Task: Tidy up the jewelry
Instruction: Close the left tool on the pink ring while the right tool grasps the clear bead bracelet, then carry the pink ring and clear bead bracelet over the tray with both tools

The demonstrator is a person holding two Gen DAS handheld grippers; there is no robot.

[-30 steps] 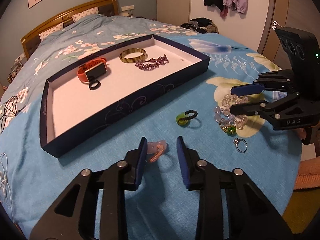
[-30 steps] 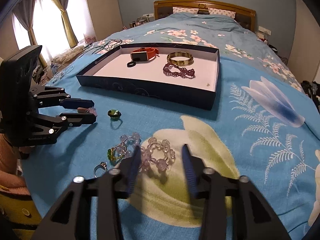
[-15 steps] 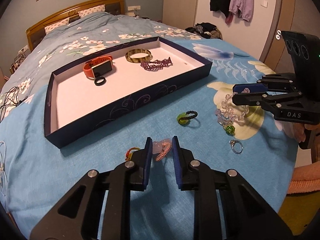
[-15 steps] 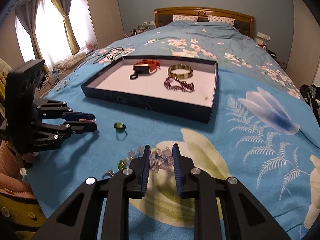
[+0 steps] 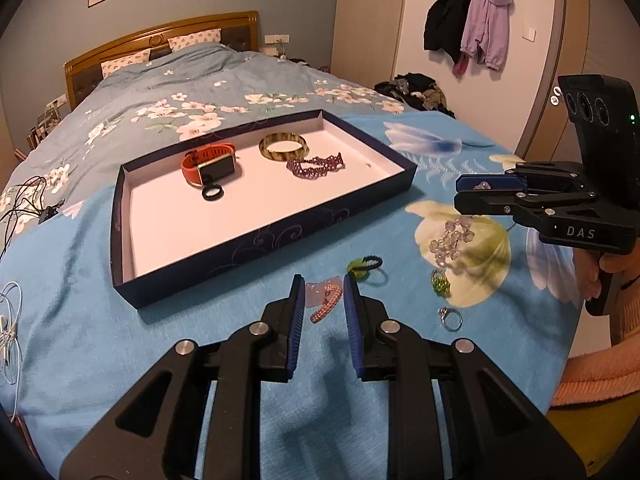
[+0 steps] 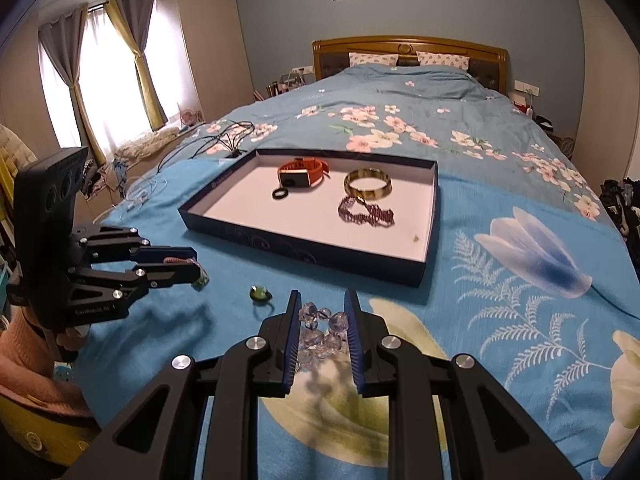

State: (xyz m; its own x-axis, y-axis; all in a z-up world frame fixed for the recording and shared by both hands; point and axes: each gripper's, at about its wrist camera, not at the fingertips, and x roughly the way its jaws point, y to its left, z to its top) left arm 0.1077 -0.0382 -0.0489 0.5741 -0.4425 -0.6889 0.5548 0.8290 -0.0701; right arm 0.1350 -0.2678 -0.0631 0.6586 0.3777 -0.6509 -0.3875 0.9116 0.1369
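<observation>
I hold one piece in each gripper, both lifted clear of the bedspread [image 5: 100, 320], because my judgement is that the next move is to carry them up the frame into the tray [image 5: 400, 168], where the sorted pieces already lie. There the orange watch [image 5: 208, 164], the black ring [image 5: 211, 192], the striped bangle [image 5: 284, 145] and the purple beaded bracelet [image 5: 316, 166] cluster in the tray's upper half, leaving its lower left floor bare for newcomers.

My left gripper [image 5: 322, 296], low in the centre of its own view, has its jaws drawn narrow and pinching the pink braided bracelet [image 5: 326, 302], which dangles between the blue pads. My right gripper [image 6: 322, 316], low centre in its view, is likewise narrowed onto the clear crystal bracelet [image 6: 320, 328]; from the left view its loose beads hang below the fingertips at the right of the frame.

Still waiting on the bedspread below the tray are the green-stone ring with black band [image 5: 364, 265], a green beaded ring [image 5: 440, 280] and a silver ring [image 5: 450, 317], all just beside one another and well apart from the tray.
</observation>
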